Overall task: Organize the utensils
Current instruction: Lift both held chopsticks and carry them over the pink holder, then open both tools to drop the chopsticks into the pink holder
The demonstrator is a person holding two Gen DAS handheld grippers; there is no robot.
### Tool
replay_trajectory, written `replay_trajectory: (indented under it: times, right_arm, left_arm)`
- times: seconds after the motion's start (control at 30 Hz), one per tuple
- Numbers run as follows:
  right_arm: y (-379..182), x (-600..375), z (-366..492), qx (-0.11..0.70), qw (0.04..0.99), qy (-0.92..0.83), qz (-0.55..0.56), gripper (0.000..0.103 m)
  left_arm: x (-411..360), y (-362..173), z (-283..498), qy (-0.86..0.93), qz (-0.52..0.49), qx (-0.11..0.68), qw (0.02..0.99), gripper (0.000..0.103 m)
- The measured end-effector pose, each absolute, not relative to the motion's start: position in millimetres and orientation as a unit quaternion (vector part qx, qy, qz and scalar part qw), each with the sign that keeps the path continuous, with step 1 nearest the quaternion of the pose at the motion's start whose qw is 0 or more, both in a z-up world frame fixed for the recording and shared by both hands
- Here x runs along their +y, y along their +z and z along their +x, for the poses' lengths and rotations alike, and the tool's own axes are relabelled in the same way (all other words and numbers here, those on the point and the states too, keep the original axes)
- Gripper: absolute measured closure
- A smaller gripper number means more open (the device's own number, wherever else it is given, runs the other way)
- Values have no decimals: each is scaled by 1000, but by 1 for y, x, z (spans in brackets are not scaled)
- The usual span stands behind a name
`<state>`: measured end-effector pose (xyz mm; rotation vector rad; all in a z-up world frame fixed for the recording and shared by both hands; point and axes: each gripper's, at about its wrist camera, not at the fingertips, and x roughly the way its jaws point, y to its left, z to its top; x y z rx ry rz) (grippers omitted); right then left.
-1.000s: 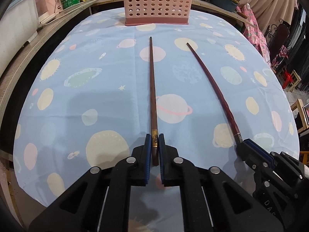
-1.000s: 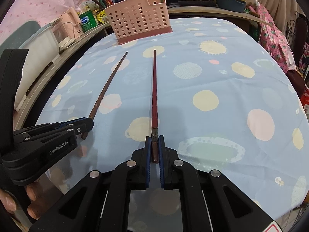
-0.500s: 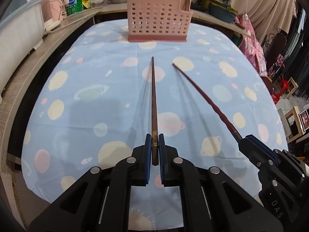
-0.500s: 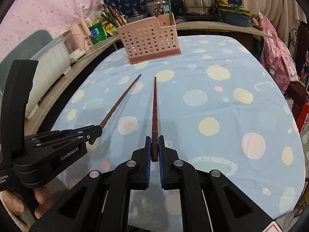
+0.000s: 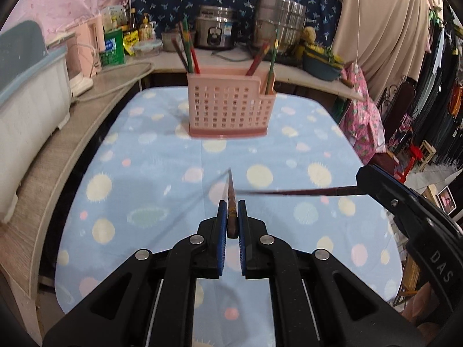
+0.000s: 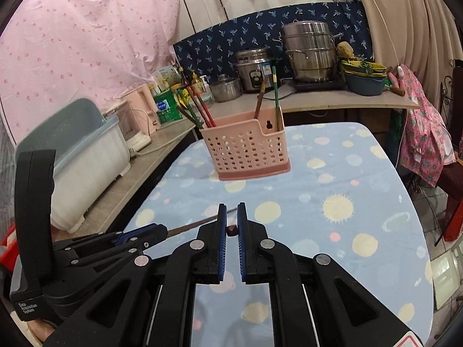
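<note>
While both grippers hang above the planet-print tablecloth (image 5: 162, 173), each is clamped on one dark chopstick. Left gripper (image 5: 230, 217): blue pads pinched on the brown chopstick (image 5: 230, 193), tip pointing to 12 o'clock at the pink holder (image 5: 228, 107). Right gripper (image 6: 230, 219): pads closed to a narrow gap, gripping the reddish chopstick (image 6: 231, 230), seen end-on only. In the left wrist view that reddish stick runs from 3 o'clock toward centre, blurred, its tip near the brown one; touching or not, cannot tell. Pink holder stands at 12 o'clock, well apart from both grippers, on the far part of the cloth, with other chopsticks (image 5: 189, 55) upright in it. Rice cooker (image 6: 254, 70) on the counter behind.
</note>
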<state>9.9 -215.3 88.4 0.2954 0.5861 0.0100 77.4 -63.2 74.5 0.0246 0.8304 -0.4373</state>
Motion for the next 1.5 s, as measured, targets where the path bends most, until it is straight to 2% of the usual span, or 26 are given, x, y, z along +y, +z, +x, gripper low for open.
replay_trajectory:
  times: [0.63, 0.97, 1.23, 1.5]
  right_arm:
    - [177, -266, 100, 186, 965, -6, 183, 96]
    - [242, -286, 177, 122, 975, -15, 184, 96]
    - [250, -293, 236, 120, 977, -26, 176, 96]
    - [202, -297, 265, 163, 969, -27, 184, 96]
  left_arm:
    - [-72, 203, 180, -214, -44, 292, 931, 96]
    - [-93, 270, 241, -201, -62, 217, 953, 96]
    - [-108, 267, 285, -194, -57, 212, 956, 96]
    - [-113, 221, 308, -191, -52, 251, 947, 96]
